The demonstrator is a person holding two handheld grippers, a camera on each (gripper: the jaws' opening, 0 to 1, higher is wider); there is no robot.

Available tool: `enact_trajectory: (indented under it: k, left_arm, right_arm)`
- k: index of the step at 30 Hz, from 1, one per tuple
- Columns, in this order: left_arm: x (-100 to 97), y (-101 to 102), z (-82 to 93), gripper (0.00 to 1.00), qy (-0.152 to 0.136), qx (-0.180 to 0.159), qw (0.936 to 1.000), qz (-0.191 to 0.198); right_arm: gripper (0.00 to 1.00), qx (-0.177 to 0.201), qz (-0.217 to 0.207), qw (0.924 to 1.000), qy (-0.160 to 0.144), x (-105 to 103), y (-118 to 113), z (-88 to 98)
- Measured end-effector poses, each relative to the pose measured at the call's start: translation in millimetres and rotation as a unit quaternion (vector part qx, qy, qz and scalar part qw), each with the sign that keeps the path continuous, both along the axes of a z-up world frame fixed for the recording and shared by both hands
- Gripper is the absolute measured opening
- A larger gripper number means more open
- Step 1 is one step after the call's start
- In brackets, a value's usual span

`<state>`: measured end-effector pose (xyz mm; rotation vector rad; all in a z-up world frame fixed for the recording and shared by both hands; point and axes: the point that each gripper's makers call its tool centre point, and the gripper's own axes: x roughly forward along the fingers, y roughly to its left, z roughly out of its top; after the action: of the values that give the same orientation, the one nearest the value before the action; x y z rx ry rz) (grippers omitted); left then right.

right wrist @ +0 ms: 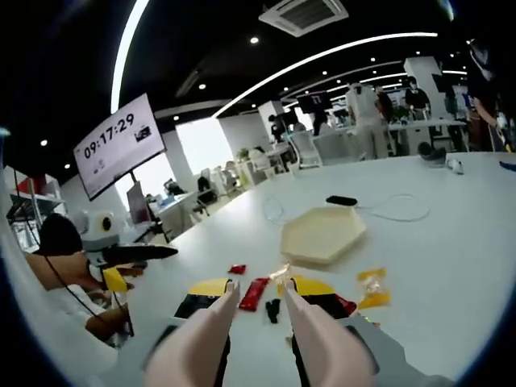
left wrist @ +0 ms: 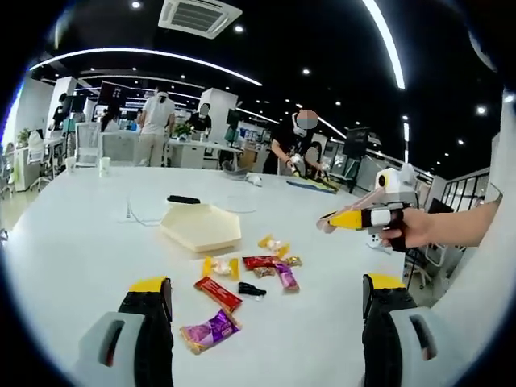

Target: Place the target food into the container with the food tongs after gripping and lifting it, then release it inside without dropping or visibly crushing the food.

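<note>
Several wrapped snacks lie loose on the white table (left wrist: 72, 250): a red bar (left wrist: 218, 293), a purple pack (left wrist: 210, 330) and yellow sweets (left wrist: 219, 266). Behind them sits a beige hexagonal container (left wrist: 201, 227), nothing in it. My left gripper (left wrist: 268, 284) hangs wide open above the snacks. My right gripper (left wrist: 363, 218), in a hand, comes in from the right. It is shut on pale pink food tongs (right wrist: 234, 298), whose tips stand apart with nothing between them, over the red bar (right wrist: 254, 293). The container (right wrist: 322, 234) lies beyond the right gripper (right wrist: 260, 286). The left gripper (right wrist: 141, 252) shows at left.
A black flat object (left wrist: 183, 199) and a white cable (left wrist: 137, 216) lie behind the container. More yellow sweets (right wrist: 371, 286) sit right of the tongs. People stand at desks (left wrist: 193, 149) at the back. A wall screen (right wrist: 117, 145) hangs at left.
</note>
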<state>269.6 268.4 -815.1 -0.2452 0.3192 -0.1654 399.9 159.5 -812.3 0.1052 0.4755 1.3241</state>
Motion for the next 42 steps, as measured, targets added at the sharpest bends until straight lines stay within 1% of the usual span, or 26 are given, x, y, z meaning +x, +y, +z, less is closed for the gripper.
enact_trajectory:
  k: [1, 5, 7, 9, 10, 12, 13, 17, 21, 23, 26, 27, 28, 29, 30, 31, 33, 35, 37, 39, 42]
  left_arm:
    - [-0.2, 1, 1.7, 0.99, -0.006, -0.001, 1.0000, -0.001]
    - [-2.6, 6, -4.9, 0.99, -0.008, -0.013, 0.9999, -0.007]
    - [-3.1, 6, -5.4, 0.99, -0.017, -0.011, 0.9997, -0.017]
    - [-3.1, 6, -7.4, 0.99, -0.017, -0.009, 0.9996, -0.022]
    - [-3.4, 6, -9.9, 0.99, -0.019, -0.004, 0.9993, -0.031]
    - [-3.6, 7, -13.3, 0.99, -0.018, -0.002, 0.9991, -0.040]
    - [-4.2, 6, -15.2, 0.99, -0.015, 0.002, 0.9987, -0.048]
    - [-7.8, 9, -19.2, 0.99, -0.009, 0.010, 0.9983, -0.057]
    - [-9.0, 14, -22.8, 0.99, -0.009, 0.007, 0.9987, -0.050]
    - [-6.8, 15, -28.5, 0.99, -0.008, 0.006, 0.9989, -0.046]
    - [-2.3, 15, -32.9, 0.99, -0.010, 0.008, 0.9990, -0.044]
    - [-0.2, 15, -34.5, 0.99, -0.011, 0.010, 0.9990, -0.042]
    - [0.6, 15, -35.7, 0.99, -0.008, 0.012, 0.9991, -0.041]
    - [0.2, 18, -38.1, 0.99, 0.002, 0.017, 0.9994, -0.031]
    - [-0.1, 19, -37.4, 0.99, 0.004, 0.017, 0.9995, -0.026]
    - [-0.1, 20, -32.9, 0.99, -0.002, 0.011, 0.9998, -0.015]
    - [0.5, 20, -29.1, 0.99, -0.006, 0.003, 1.0000, -0.007]
    - [1.4, 18, -29.1, 0.99, -0.006, 0.004, 0.9999, -0.008]
    - [2.1, 17, -31.4, 0.99, 0.004, -0.002, 1.0000, -0.009]
    - [3.1, 17, -31.1, 0.99, 0.005, -0.005, 0.9999, -0.008]
    - [6.2, 18, -26.4, 0.99, 0.002, -0.006, 0.9999, -0.011]
  right_arm:
    - [0.28, -0.002, -0.002, 1.0000, -0.001, -1, 2, 1.1]
    - [0.28, -0.017, -0.016, 0.9996, -0.015, -8, 12, 2.0]
    - [0.28, -0.024, -0.019, 0.9993, -0.021, -10, 16, 1.5]
    - [0.28, -0.028, -0.021, 0.9990, -0.029, -11, 18, 1.2]
    - [0.28, -0.035, -0.024, 0.9983, -0.039, -12, 21, 0.0]
    - [0.28, -0.050, -0.028, 0.9973, -0.045, -14, 23, -4.0]
    - [0.28, -0.051, -0.029, 0.9972, -0.047, -16, 24, -4.7]
    - [0.28, -0.056, -0.029, 0.9967, -0.051, -23, 30, -9.7]
    - [0.28, -0.060, -0.030, 0.9965, -0.049, -24, 36, -16.2]
    - [0.28, -0.059, -0.032, 0.9964, -0.052, -23, 38, -18.7]
    - [0.28, -0.071, -0.023, 0.9947, -0.070, -22, 41, -27.8]
    - [0.28, -0.074, -0.023, 0.9946, -0.070, -20, 41, -31.2]
    - [0.28, -0.081, -0.021, 0.9945, -0.063, -19, 42, -36.2]
    - [0.28, -0.083, -0.022, 0.9947, -0.056, -18, 42, -37.7]
    - [0.28, -0.082, -0.027, 0.9949, -0.053, -16, 43, -37.5]
    - [0.28, -0.079, -0.029, 0.9951, -0.052, -15, 44, -36.4]
    - [0.28, -0.072, -0.031, 0.9956, -0.051, -11, 46, -34.3]
    - [0.28, -0.075, -0.029, 0.9949, -0.061, -9, 48, -35.2]
    - [0.28, -0.075, -0.026, 0.9949, -0.062, -8, 51, -35.0]
    - [0.28, -0.078, -0.023, 0.9942, -0.071, -8, 52, -34.2]
    - [0.28, -0.071, -0.029, 0.9946, -0.070, -6, 54, -30.9]
